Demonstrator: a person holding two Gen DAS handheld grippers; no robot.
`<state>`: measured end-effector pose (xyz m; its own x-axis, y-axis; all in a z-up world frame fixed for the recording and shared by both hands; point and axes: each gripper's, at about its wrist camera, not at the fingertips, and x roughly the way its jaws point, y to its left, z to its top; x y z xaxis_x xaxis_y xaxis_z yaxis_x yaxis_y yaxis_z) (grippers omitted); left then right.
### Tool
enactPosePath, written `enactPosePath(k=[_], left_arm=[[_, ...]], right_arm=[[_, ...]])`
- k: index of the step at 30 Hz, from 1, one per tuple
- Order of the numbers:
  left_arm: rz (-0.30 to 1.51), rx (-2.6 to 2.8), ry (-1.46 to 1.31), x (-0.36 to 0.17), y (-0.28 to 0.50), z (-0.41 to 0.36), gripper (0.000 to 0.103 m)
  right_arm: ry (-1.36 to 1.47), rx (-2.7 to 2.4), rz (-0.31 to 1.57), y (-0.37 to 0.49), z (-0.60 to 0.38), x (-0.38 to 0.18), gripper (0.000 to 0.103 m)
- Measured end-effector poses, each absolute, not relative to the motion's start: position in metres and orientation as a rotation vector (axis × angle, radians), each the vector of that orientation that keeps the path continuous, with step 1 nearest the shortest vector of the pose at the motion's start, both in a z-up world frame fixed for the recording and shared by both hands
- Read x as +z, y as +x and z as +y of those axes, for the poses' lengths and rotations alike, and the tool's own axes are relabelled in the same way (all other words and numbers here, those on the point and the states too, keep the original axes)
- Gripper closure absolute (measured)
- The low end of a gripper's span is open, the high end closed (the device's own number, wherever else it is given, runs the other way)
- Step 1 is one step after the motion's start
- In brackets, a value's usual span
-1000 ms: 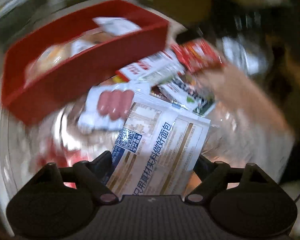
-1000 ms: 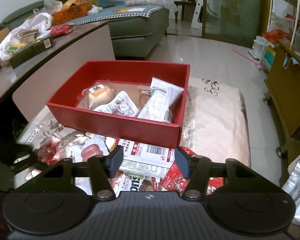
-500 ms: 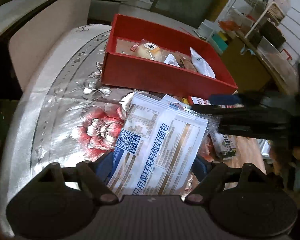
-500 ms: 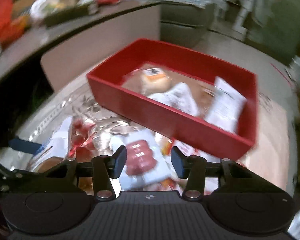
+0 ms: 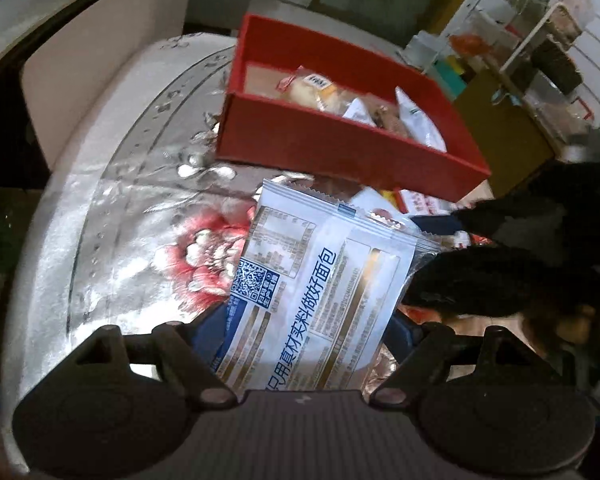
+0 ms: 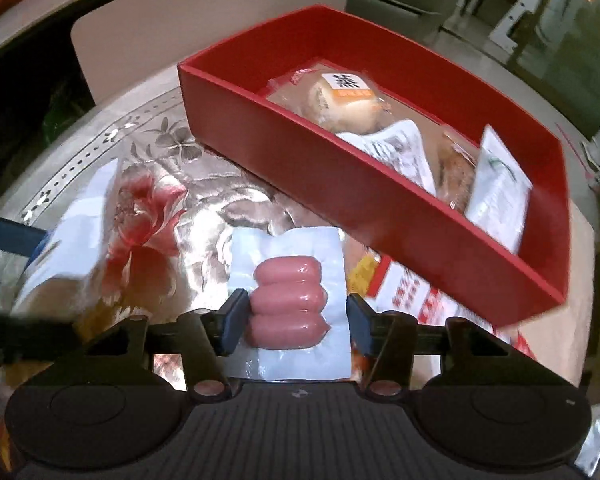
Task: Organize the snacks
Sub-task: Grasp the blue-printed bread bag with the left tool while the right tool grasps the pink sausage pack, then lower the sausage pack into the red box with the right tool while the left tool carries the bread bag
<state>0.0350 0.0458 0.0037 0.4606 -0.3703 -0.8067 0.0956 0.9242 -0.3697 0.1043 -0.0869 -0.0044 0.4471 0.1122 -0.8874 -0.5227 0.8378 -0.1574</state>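
My left gripper (image 5: pixel 306 328) is shut on a white and blue bread packet (image 5: pixel 320 280) and holds it above the flowered tabletop (image 5: pixel 148 240). A red box (image 5: pixel 340 152) with several wrapped snacks stands beyond it. My right gripper (image 6: pixel 294 316) is open, its fingers on either side of a white packet of pink sausages (image 6: pixel 290 300) that lies on the table. The red box (image 6: pixel 340 176) lies just beyond, holding a bun (image 6: pixel 344 100) and other packets. The bread packet shows blurred at the left of the right wrist view (image 6: pixel 72 232).
Red and white snack packets (image 6: pixel 412 296) lie under the box's near corner. The right gripper shows as a dark shape (image 5: pixel 520 264) in the left wrist view. A wooden cabinet (image 5: pixel 504 136) and a wire shelf (image 5: pixel 540 32) stand to the right.
My right gripper has come down and left, from above the pile to straddling the sausage packet. My left gripper has lifted back with the bread packet still held.
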Motion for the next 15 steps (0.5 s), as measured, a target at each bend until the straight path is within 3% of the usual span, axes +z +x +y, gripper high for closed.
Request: enactPosePath(k=[15], left_arm=[[0.917, -0.237, -0.244, 0.028, 0.043, 0.025, 0.032]], right_arm=[[-0.144, 0.357, 0.888, 0.064, -0.14, 0.057, 0.043]])
